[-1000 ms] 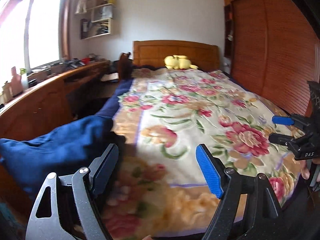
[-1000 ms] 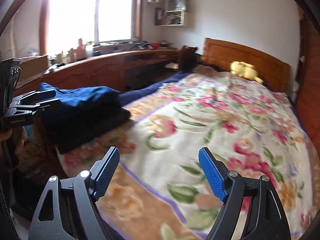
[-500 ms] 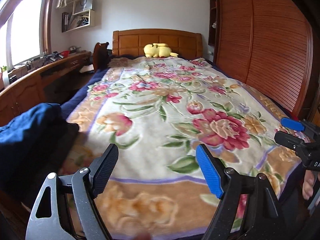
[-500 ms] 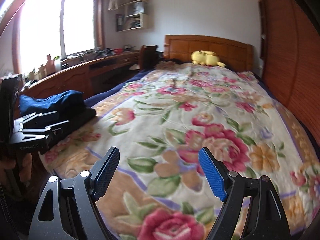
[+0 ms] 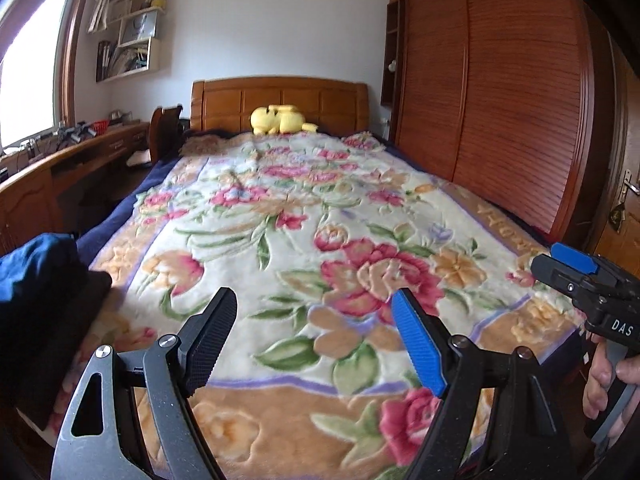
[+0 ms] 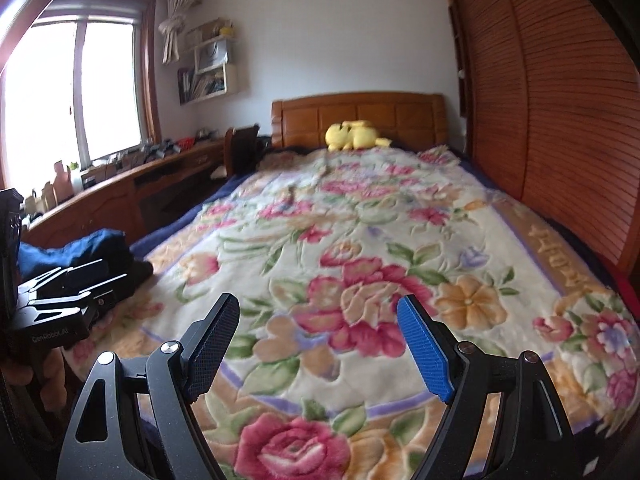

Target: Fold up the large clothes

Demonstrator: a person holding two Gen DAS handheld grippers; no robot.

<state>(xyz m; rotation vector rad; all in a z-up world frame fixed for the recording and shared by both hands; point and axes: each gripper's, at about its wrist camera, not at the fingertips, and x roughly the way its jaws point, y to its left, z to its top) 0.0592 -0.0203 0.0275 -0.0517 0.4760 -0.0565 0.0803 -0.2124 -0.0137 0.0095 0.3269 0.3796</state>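
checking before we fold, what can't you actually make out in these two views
- Dark blue clothes, left wrist view: cut off by the left edge; what garment they are is unclear.
- Same pile, right wrist view: partly behind the left gripper.
- Items on the desk, right wrist view: too small, washed out by window glare.
- Near edge of the floral blanket: hidden behind the fingers in both views.

clothes: dark blue garment (image 5: 30, 264) bunched on a black one (image 5: 52, 320) | state: heaped, rumpled, unfolded | place: left edge of the left wrist view, on the bed's near left corner, over the floral blanket's border | also: left middle of the right wrist view (image 6: 80, 246), partly hidden
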